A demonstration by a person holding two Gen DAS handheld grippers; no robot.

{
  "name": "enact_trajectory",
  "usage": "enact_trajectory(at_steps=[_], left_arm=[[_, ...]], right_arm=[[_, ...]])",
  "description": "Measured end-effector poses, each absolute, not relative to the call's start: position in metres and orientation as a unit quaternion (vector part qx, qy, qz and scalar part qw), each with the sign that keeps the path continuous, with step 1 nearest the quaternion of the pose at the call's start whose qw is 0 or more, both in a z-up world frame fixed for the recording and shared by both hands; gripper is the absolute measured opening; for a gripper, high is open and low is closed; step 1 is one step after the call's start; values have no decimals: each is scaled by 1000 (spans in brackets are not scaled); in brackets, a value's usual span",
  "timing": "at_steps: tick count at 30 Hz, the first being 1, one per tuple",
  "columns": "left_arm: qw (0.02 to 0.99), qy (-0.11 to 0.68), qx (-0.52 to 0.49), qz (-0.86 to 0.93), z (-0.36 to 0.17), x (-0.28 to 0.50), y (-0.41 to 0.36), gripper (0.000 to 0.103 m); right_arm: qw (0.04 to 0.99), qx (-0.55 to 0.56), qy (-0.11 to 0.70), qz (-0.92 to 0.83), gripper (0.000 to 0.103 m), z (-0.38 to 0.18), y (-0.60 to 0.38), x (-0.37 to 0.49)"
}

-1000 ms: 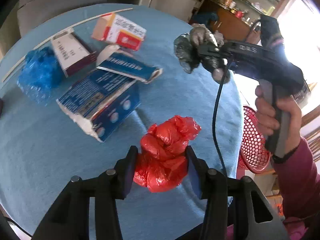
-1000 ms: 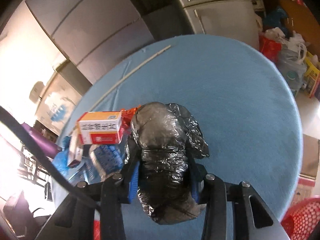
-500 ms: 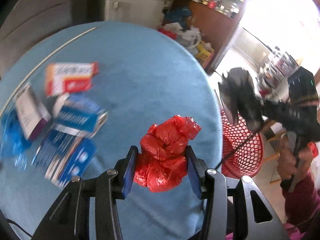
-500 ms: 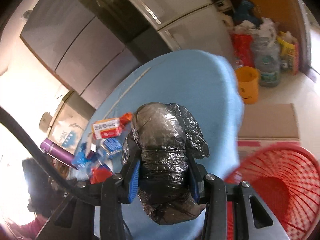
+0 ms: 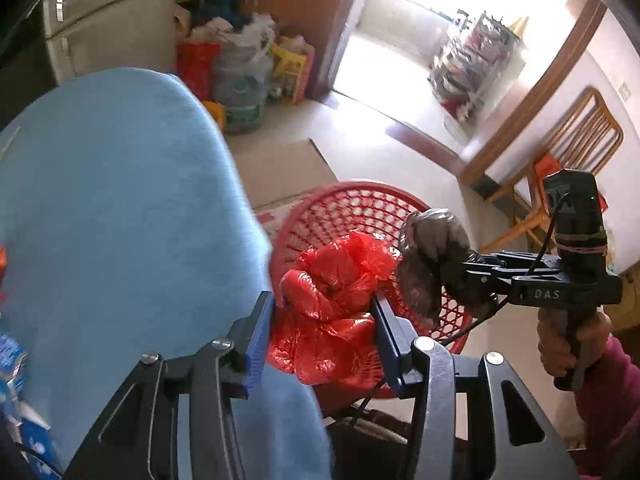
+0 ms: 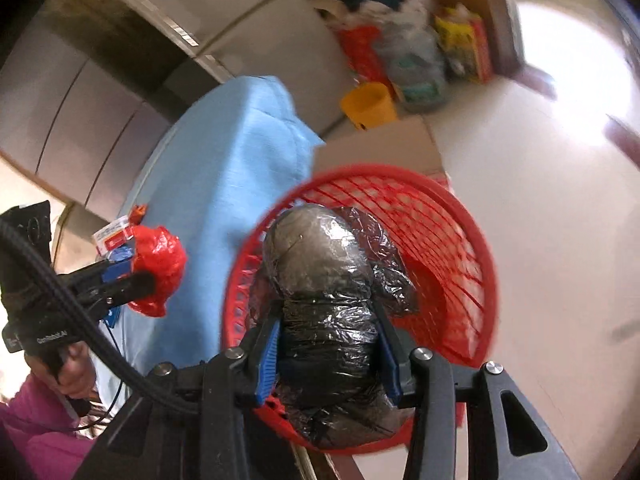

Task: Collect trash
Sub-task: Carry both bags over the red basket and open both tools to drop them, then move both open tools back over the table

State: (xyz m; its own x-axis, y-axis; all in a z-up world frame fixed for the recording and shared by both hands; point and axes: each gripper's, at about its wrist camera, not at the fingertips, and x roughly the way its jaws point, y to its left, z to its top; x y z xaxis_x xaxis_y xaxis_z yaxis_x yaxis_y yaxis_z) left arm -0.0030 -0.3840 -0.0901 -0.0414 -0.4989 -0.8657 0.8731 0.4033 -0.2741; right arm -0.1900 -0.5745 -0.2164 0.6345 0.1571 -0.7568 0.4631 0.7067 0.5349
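Fingers (image 5: 324, 332) grip red bag (image 5: 328, 304); only right view shows black bag (image 6: 328, 312) clamped over basket (image 6: 460, 216).

Basket (image 6: 472, 240) on floor right of table (image 5: 120, 200), both bags above it.

Daylight floods through the doorway (image 5: 404, 36), blown-out white glare in both views; room elsewhere dimmer; motion blur on background, strongest right wrist; heavy fisheye bending, dark vignetted corners.

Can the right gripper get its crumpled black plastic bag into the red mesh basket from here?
Probably yes: the right gripper holds the crumpled black plastic bag above the open red mesh basket, nothing between them.
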Motion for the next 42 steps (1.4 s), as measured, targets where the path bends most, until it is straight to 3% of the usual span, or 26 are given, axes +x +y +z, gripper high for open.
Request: enact_trajectory(at_steps=[6,14,20,28,31,34,42], left_arm=[[662,506,213,-510,-100,-11,-397,53],[700,490,189,-485,-87,4,-362,59],[737,474,182,-445,-71,7,-303,60],[792,483,105,-358,-59,29,-195,60],[816,476,76,-318,-50,39,-150,61],[846,456,70,-268,-43,49,-110,75],[863,468,-50,-183,-48,83,-26,75]], right_arm=[[827,408,373,-97,59,-213,-592,-205],[820,430,320,-204,59,-214,-626,-204],[777,478,334,-237,61,-243,-638,-188],[788,430,378,-228,61,-235,-603,-166],[797,391,372,-270,61,-223,-601,-160],[825,333,347,-296,61,-184,-586,-147],[889,294,333,-112,62,-117,-482,-49]])
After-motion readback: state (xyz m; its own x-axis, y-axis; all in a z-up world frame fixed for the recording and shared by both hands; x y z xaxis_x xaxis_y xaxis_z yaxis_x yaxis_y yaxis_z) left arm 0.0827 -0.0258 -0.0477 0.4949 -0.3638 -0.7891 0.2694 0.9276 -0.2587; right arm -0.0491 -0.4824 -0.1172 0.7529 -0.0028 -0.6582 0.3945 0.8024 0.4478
